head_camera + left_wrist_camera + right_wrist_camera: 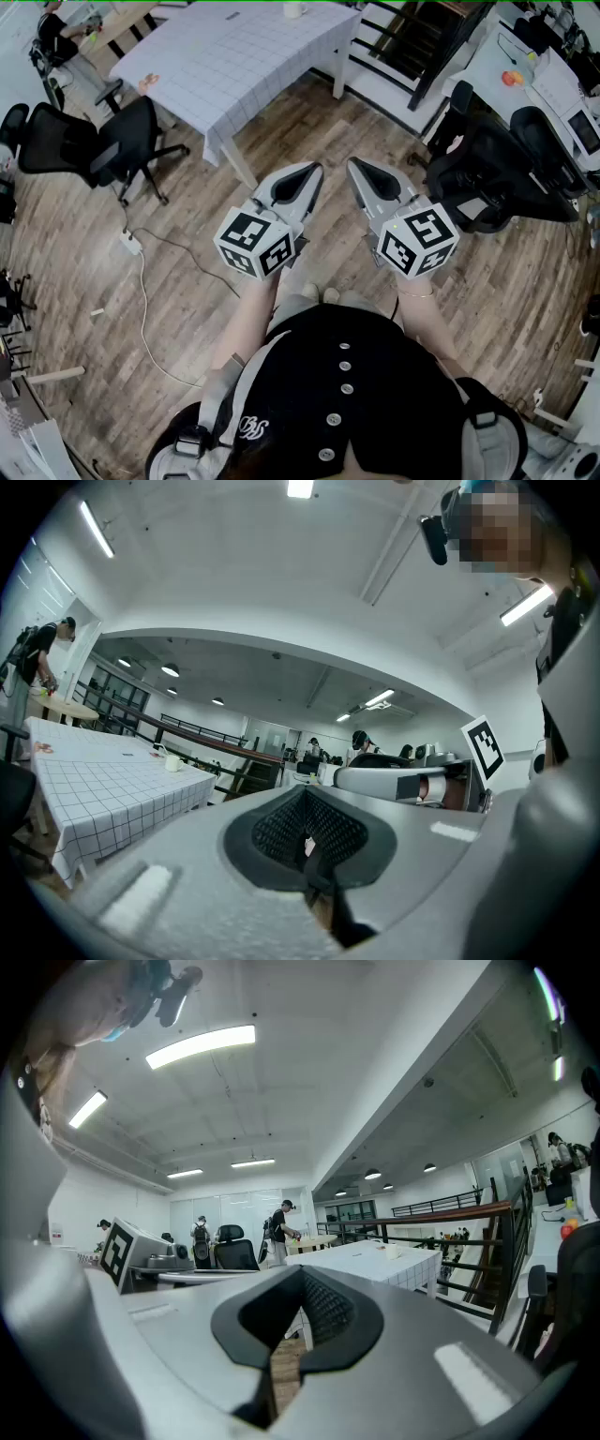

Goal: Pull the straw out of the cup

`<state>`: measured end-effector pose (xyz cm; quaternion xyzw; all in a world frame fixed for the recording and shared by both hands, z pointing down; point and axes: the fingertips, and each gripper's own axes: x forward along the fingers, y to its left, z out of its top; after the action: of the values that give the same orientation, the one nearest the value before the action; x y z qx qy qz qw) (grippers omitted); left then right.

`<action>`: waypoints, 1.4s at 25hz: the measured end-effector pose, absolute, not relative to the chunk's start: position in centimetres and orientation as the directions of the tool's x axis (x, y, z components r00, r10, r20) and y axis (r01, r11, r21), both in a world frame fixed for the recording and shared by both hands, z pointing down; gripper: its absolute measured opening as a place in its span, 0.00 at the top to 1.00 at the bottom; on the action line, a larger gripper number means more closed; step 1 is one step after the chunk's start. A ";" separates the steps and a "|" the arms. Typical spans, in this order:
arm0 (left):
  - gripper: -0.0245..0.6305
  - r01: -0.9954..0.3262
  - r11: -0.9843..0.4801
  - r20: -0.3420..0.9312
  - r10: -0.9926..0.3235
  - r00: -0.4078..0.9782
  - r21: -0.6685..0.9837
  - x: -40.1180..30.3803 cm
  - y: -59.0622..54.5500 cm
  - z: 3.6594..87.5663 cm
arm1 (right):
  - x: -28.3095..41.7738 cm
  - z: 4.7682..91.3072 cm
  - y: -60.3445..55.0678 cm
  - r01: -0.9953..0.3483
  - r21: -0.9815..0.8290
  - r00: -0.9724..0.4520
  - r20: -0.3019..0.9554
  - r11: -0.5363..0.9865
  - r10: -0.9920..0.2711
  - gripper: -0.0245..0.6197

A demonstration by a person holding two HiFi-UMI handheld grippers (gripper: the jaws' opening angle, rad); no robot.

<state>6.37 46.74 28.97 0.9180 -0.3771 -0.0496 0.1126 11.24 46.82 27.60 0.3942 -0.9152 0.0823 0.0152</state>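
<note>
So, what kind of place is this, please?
Probably an open-plan office or lab workspace. It has a wood-look floor, a black office chair, a table with a checked cloth, and a white work desk with equipment on the right.

Distant cup half beyond the top edge, its straw too small.
</note>
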 end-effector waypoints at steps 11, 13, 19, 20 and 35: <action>0.96 -0.669 -0.703 -0.003 -0.690 0.724 0.242 6.5 46.4 29.3 | 10.0 28.0 46.8 -0.712 -0.147 -0.700 0.087 0.686 -0.708 0.96; 0.96 -0.669 -0.702 -0.007 -0.691 0.723 0.244 6.2 46.1 29.2 | 9.6 28.2 46.6 -0.712 -0.152 -0.701 0.084 0.686 -0.708 0.96; 0.96 -0.661 -0.712 -0.006 -0.682 0.732 0.238 5.2 45.4 29.3 | 9.1 28.0 45.5 -0.734 -0.180 -0.672 0.059 0.655 -0.738 0.96; 0.96 -0.659 -0.714 -0.006 -0.679 0.734 0.237 4.9 45.2 29.3 | 8.9 27.9 45.3 -0.736 -0.181 -0.670 0.057 0.653 -0.740 0.96; 0.96 -0.650 -0.719 -0.009 -0.672 0.740 0.247 3.4 40.2 29.5 | 7.4 28.4 41.2 -0.737 -0.175 -0.670 0.062 0.653 -0.740 0.96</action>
<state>3.39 40.17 29.48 0.9258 -0.3569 -0.0491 0.1147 7.40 41.16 28.40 0.4062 -0.9090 0.0927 -0.0076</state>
